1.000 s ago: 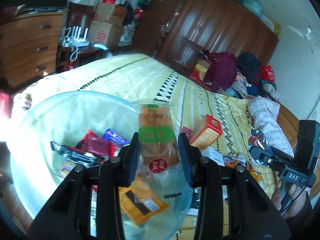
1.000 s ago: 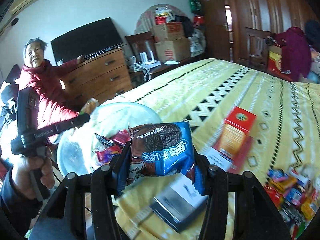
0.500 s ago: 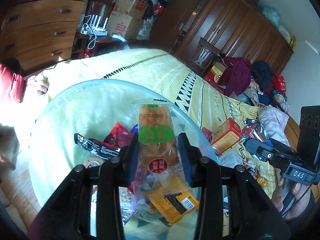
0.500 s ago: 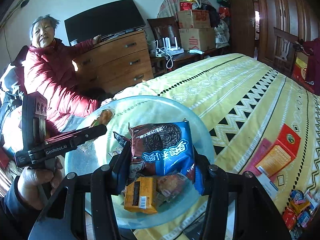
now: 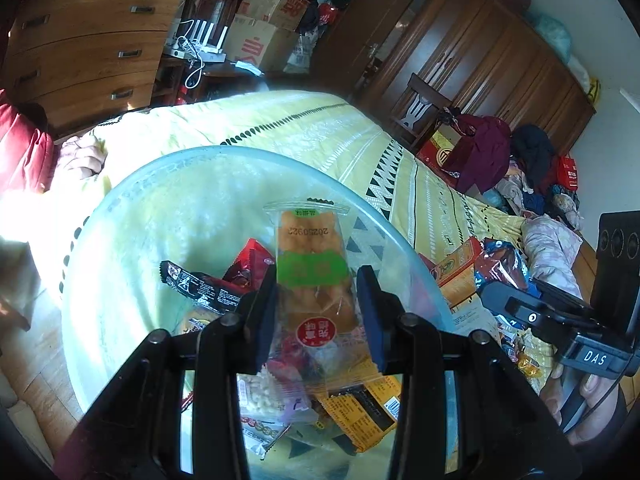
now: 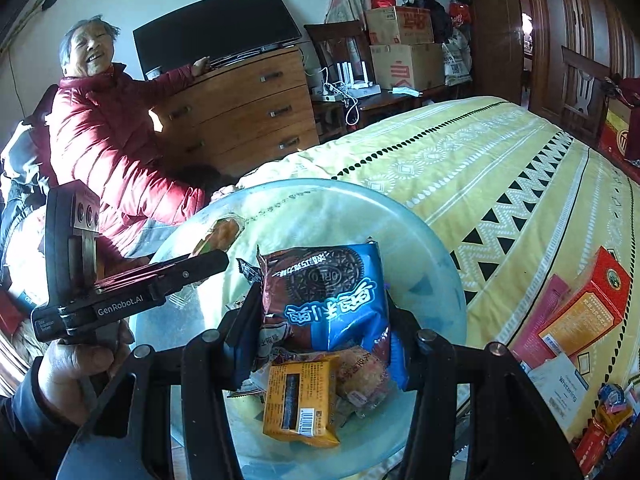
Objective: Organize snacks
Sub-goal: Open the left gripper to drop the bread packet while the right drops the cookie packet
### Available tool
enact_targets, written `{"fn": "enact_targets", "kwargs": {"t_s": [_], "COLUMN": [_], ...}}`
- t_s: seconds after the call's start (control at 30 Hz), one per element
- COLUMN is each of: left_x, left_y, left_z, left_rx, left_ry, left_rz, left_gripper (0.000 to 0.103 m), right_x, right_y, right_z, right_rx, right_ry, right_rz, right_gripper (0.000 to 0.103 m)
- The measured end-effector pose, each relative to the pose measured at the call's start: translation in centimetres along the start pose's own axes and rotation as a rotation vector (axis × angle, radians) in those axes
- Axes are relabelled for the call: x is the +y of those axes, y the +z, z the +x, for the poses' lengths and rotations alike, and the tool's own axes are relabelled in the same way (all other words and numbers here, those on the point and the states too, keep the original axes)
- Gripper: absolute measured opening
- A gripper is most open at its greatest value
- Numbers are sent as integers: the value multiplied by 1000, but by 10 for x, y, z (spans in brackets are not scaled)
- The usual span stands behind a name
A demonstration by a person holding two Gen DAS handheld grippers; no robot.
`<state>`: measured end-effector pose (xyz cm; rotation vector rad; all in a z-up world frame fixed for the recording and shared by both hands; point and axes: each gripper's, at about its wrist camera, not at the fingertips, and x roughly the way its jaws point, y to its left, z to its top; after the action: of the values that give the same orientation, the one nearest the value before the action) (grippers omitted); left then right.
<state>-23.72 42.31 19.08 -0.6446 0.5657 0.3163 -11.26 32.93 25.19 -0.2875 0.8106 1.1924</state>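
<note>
My left gripper [image 5: 316,312] is shut on a clear bread packet [image 5: 314,276] with a green band, held above the pale blue glass bowl [image 5: 132,208]. My right gripper [image 6: 324,328] is shut on a blue Oreo packet [image 6: 328,296], held over the same bowl [image 6: 436,264]. The bowl holds several snack packets, among them an orange one [image 6: 300,404] and a black one [image 5: 200,284]. The left gripper also shows in the right wrist view [image 6: 208,260], and the right gripper with the Oreo packet in the left wrist view [image 5: 504,276].
The bowl sits at the corner of a bed with a yellow patterned cover [image 6: 500,168]. An orange-red box [image 6: 584,308] and loose snacks [image 6: 608,416] lie on the bed to the right. A person in a red jacket [image 6: 104,136] stands by a wooden dresser [image 6: 248,108].
Both grippers have moved left with their packets, from over the bed to over the bowl. The bowl now fills more of both views.
</note>
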Motion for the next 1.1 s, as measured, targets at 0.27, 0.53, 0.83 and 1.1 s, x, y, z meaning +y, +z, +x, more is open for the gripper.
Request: {"fn": "enact_targets", "kwargs": {"t_s": [0.27,0.53,0.83,1.1], "left_x": [-2,-17,-74,-131], "left_y": [1,0,-10,-20], "left_z": [0,0,-13,-14], "left_rx": [3,1,-123,-164], "left_ry": [31,146,329,327], "left_rz": [3,66,296,395], "left_gripper": [51,99,103,103], "right_x": [3,-5,-31,-77], "right_y": [0,-8,-73,-149], "right_z": [4,-10,-70,-131], "right_rx": [12,-16,-95,-114], "right_ry": [24,6,-67,-201], "right_rz": [13,59,160,286], "right_gripper": [63,82,87,87]}}
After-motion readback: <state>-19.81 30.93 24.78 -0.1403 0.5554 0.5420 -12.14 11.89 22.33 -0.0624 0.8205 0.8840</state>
